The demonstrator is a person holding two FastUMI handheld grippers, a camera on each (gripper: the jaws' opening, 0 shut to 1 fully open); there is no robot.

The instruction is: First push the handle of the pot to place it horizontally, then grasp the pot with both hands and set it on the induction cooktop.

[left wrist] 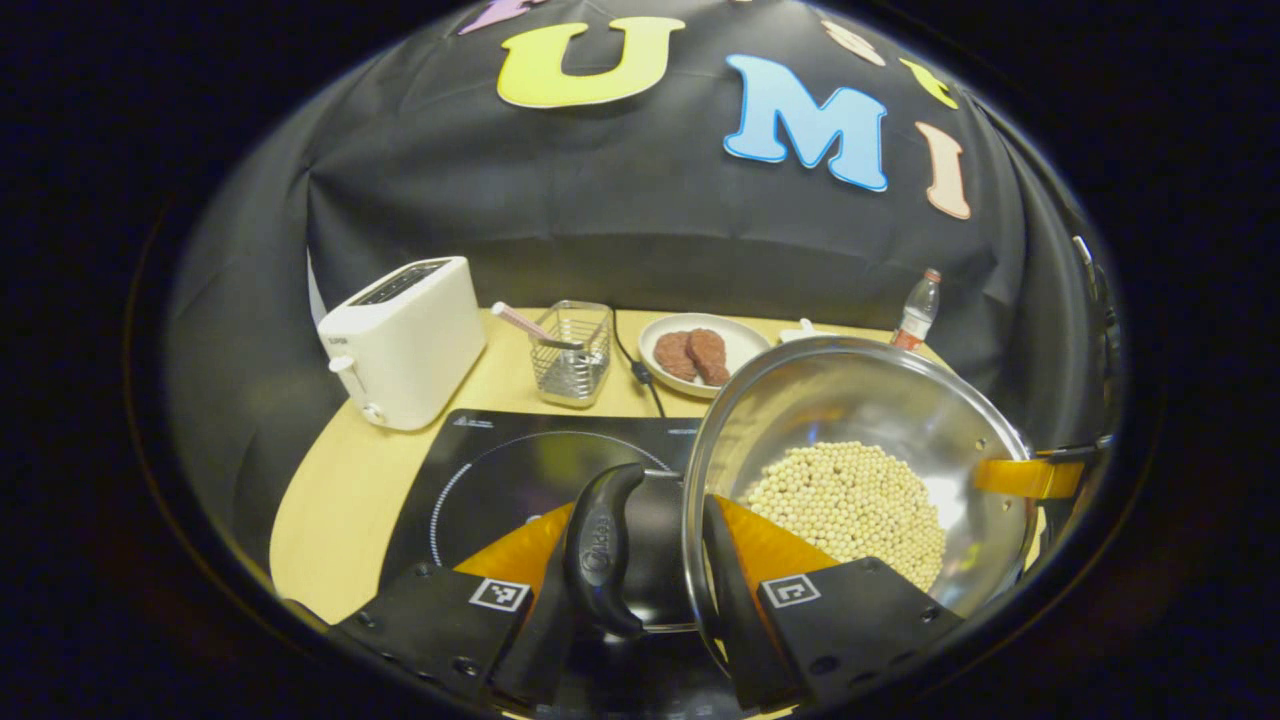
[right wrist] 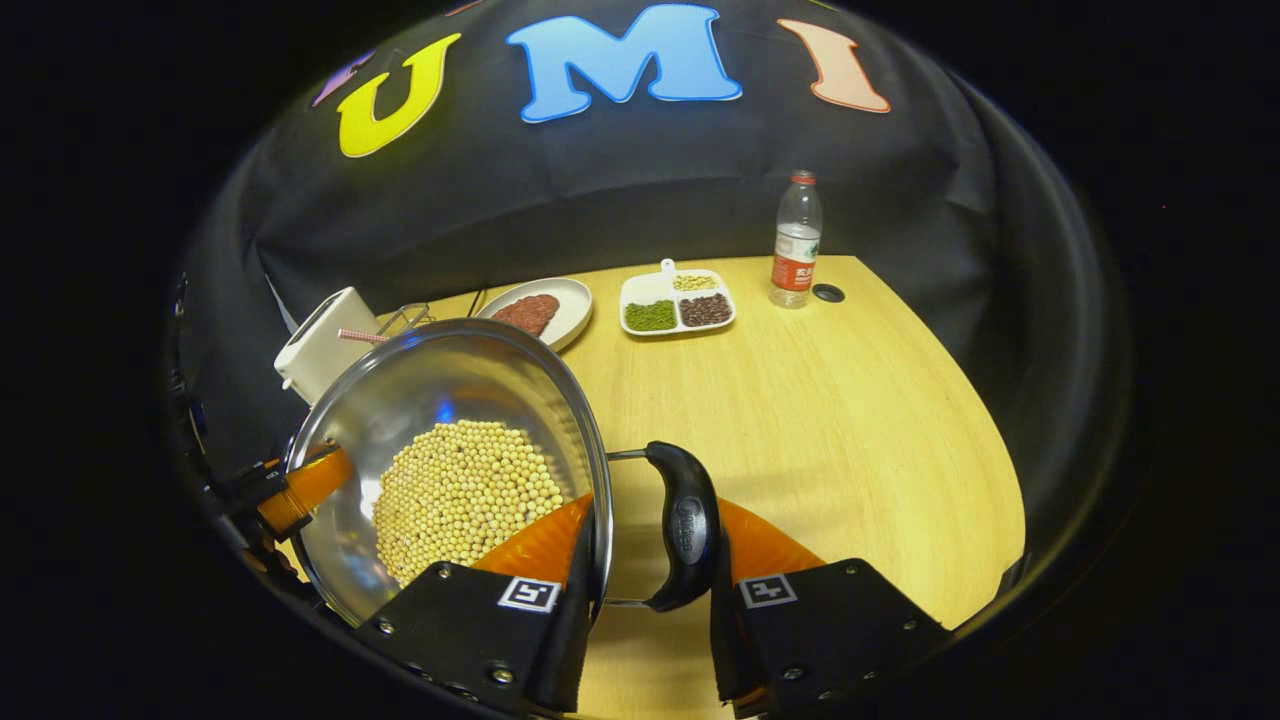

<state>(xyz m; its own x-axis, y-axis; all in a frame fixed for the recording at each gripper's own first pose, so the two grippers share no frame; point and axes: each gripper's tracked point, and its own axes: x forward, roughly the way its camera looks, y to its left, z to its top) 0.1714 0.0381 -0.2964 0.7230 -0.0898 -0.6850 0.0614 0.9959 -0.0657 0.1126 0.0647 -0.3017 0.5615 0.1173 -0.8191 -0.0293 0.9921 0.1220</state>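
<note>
**A:** Left gripper (left wrist: 640, 560) is clamped across the pot's (left wrist: 850, 420) rim and near handle (left wrist: 600, 545). Right gripper (right wrist: 640, 560) is closed the same way on the far handle (right wrist: 685, 525).

**B:** So the carry step?

**A:** I'd say so. The pot looks lifted, full of beans (left wrist: 850, 500), hanging just right of the cooktop (left wrist: 520, 470). The next move calls for sliding left and lowering level.

**B:** Obstacles?

**A:** Toaster (left wrist: 405, 340), basket (left wrist: 572, 352) and patty plate (left wrist: 700, 352) sit behind the cooktop; sectioned dish (right wrist: 677, 302) and bottle (right wrist: 797, 240) are well apart. A tilt could spill beans.
</note>
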